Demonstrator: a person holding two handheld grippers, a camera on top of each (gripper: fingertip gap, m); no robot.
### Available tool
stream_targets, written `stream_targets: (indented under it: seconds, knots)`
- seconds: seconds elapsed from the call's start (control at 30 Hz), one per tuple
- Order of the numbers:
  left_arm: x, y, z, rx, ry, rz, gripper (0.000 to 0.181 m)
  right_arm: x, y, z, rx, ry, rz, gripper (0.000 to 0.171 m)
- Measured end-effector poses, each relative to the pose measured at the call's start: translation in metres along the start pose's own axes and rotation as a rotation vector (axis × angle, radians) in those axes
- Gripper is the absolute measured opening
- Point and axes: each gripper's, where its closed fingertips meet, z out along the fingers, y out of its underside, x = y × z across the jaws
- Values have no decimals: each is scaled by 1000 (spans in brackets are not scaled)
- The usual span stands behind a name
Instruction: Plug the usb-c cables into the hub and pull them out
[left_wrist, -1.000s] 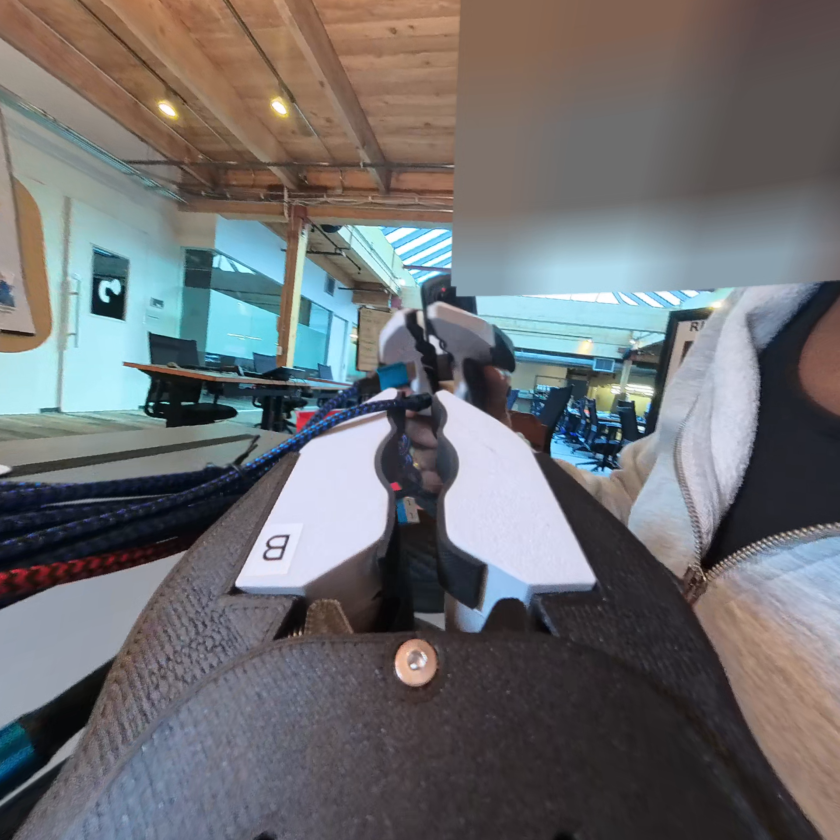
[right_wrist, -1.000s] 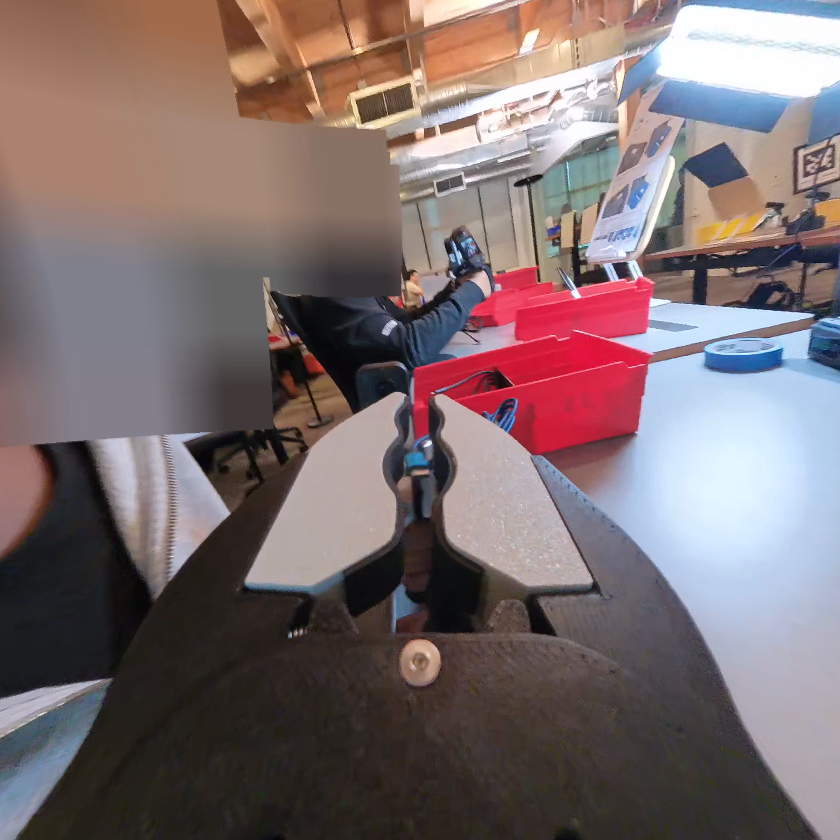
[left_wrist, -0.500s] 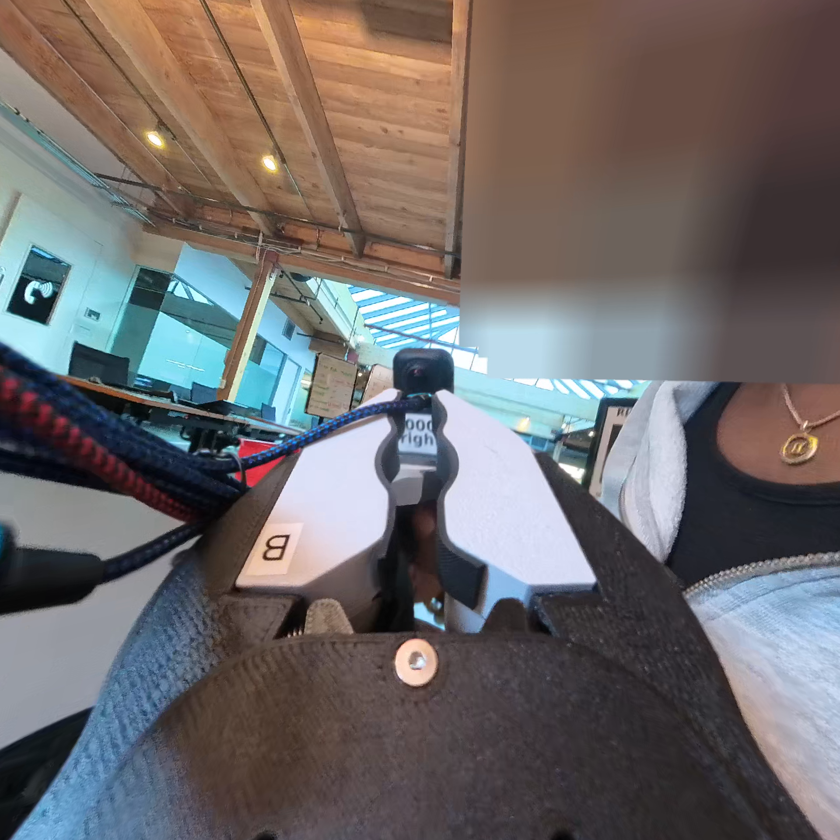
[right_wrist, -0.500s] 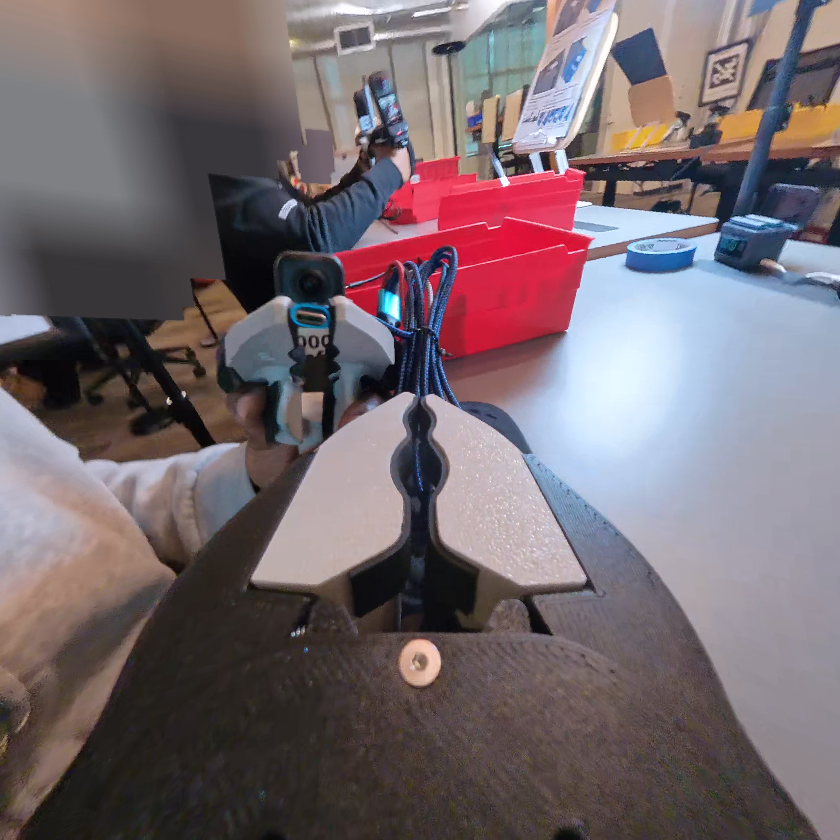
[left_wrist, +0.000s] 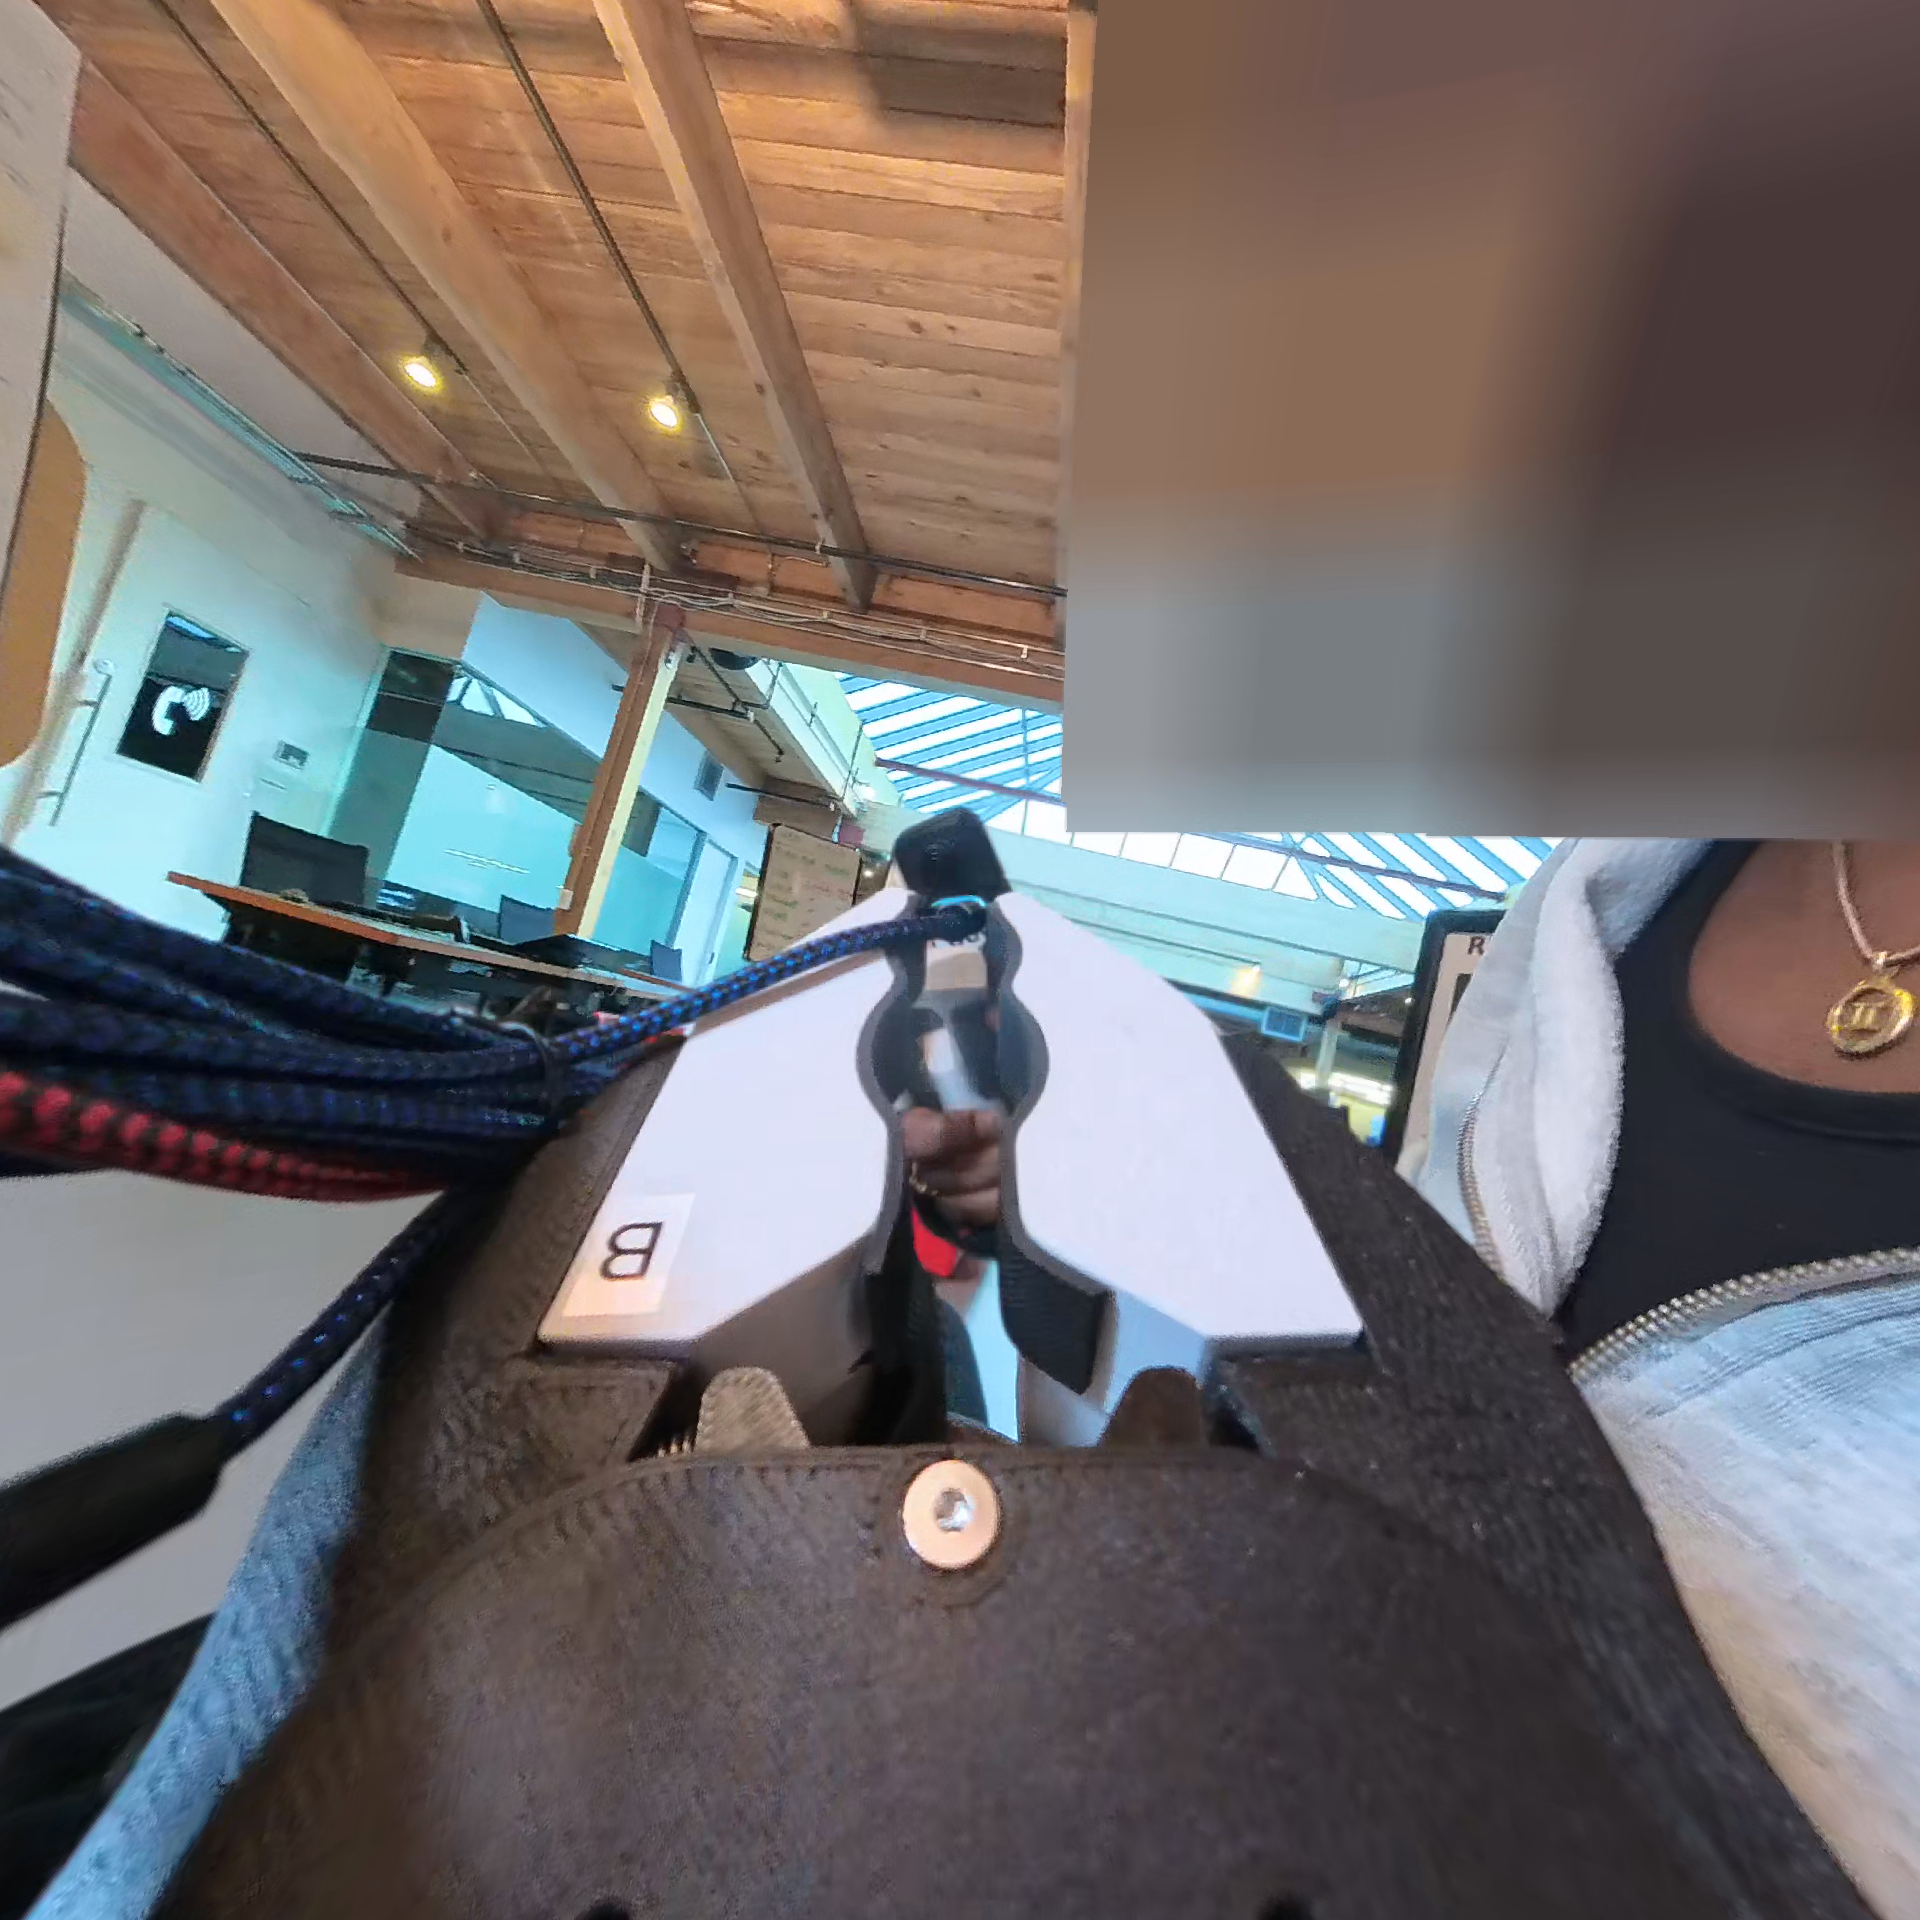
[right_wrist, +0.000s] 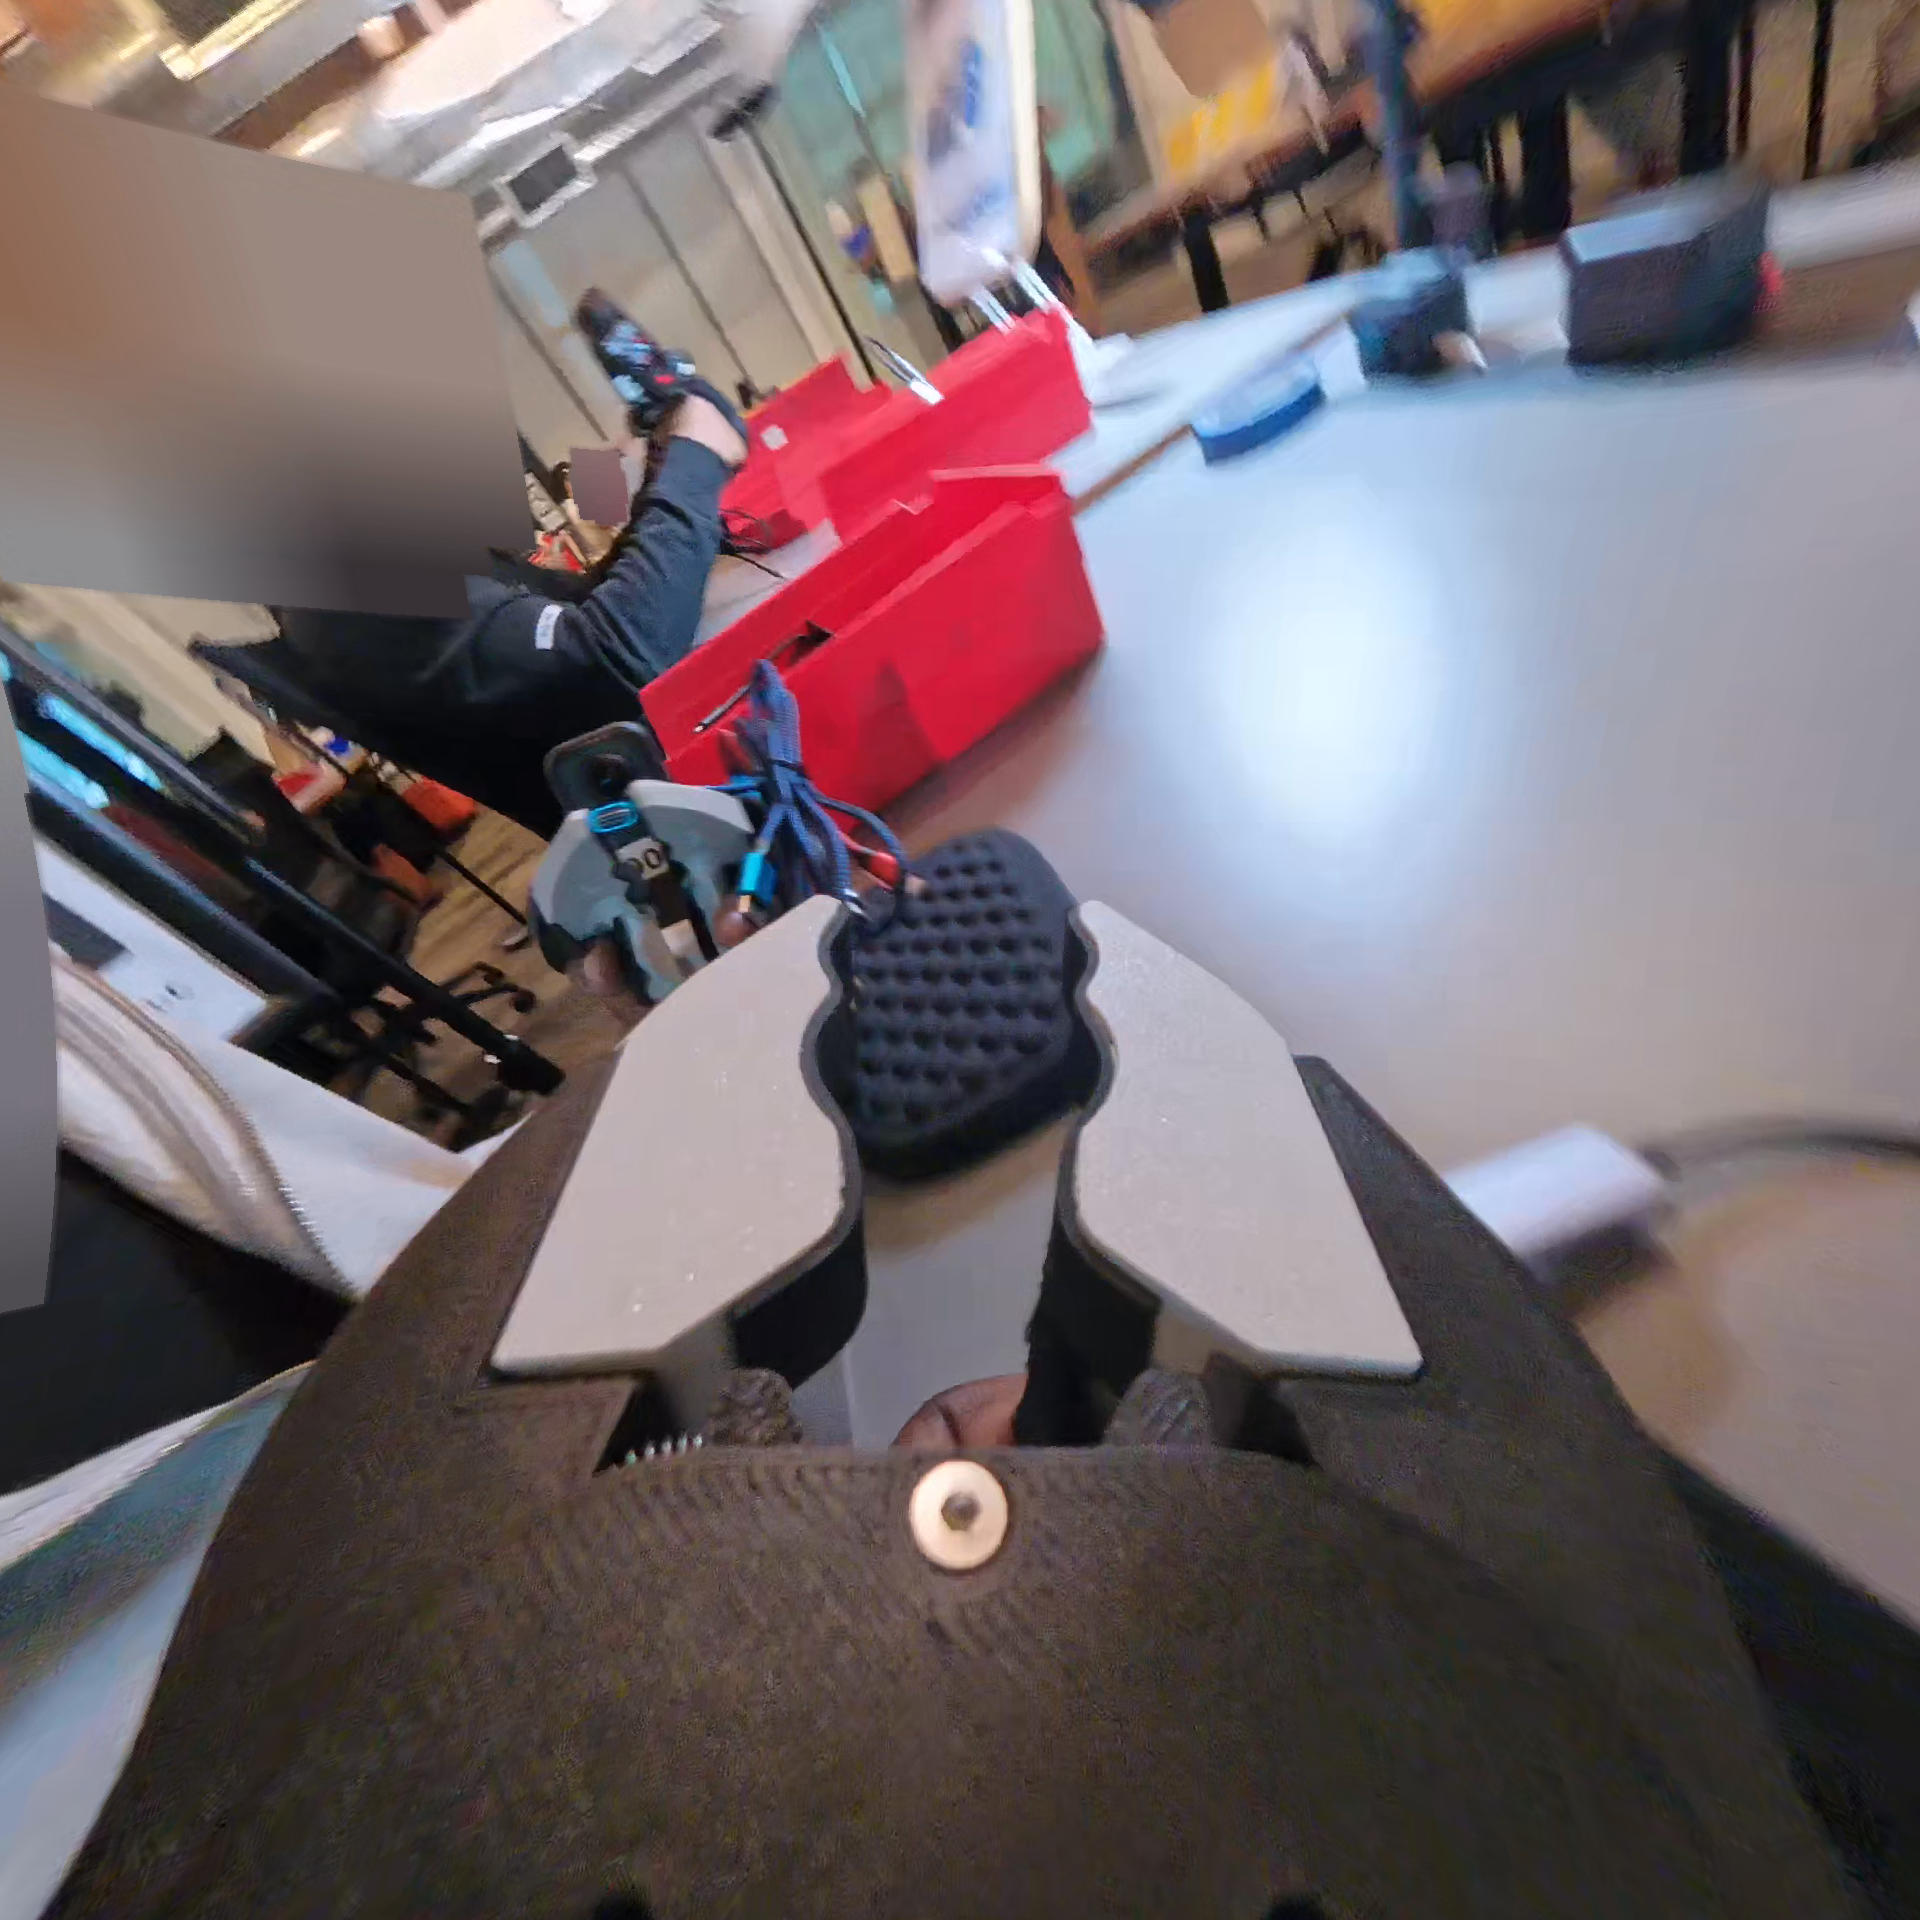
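Note:
My left gripper (left_wrist: 951, 920) is shut on the end of a blue braided usb-c cable (left_wrist: 790, 961) and is raised off the table. From the right wrist view the left gripper (right_wrist: 634, 883) shows a blue connector (right_wrist: 613, 821) sticking out of its tip. A bundle of blue and red braided cables (left_wrist: 260, 1049) hangs from it, also seen in the right wrist view (right_wrist: 795, 831). My right gripper (right_wrist: 956, 914) is open and empty, low over a black dimpled pad (right_wrist: 956, 1008). A small white block with a grey lead (right_wrist: 1558, 1195), perhaps the hub, lies on the table to its right.
Red bins (right_wrist: 894, 644) stand at the table's far left edge. A blue tape roll (right_wrist: 1257, 405) and dark boxes (right_wrist: 1662, 270) sit at the back. The grey table (right_wrist: 1455, 727) stretches to the right. A person in a white hoodie (left_wrist: 1538, 1039) is close by. The grippers' ends are close to 11 centimeters from one another.
My right gripper has opened, let go of the blue cable and dropped toward the table over the black pad. My left gripper stays shut on its cable.

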Motion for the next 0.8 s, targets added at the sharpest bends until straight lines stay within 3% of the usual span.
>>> stream_targets:
  seconds: [0.13, 0.23, 0.3, 0.37, 0.47, 0.57, 0.63, 0.8]
  knots:
    - [1, 1, -1, -22, -3, 33, 11, 38, 20, -43, -173, 31, 407, 51]
    - [1, 1, -1, -17, 4, 21, 11, 38, 57, -50, -322, 7, 678, 58]
    - [2, 2, -2, -23, 17, 22, 11, 34, 58, -45, -294, -57, 754, 50]
    - [4, 3, -2, -27, 23, 36, 11, 26, 35, -44, -199, -138, 528, 45]
    - [5, 4, -2, -31, 24, 51, 11, 51, 25, -53, -286, 74, -264, 65]
    - [6, 5, -2, -37, 24, 54, 11, 67, 42, -56, -537, 117, -1025, 64]
    - [5, 4, -2, -31, 21, 52, 11, 70, 55, -49, -600, 46, -1258, 63]
    - [5, 5, -2, -38, 20, 63, 11, 77, 74, -32, -625, -127, -1529, 61]
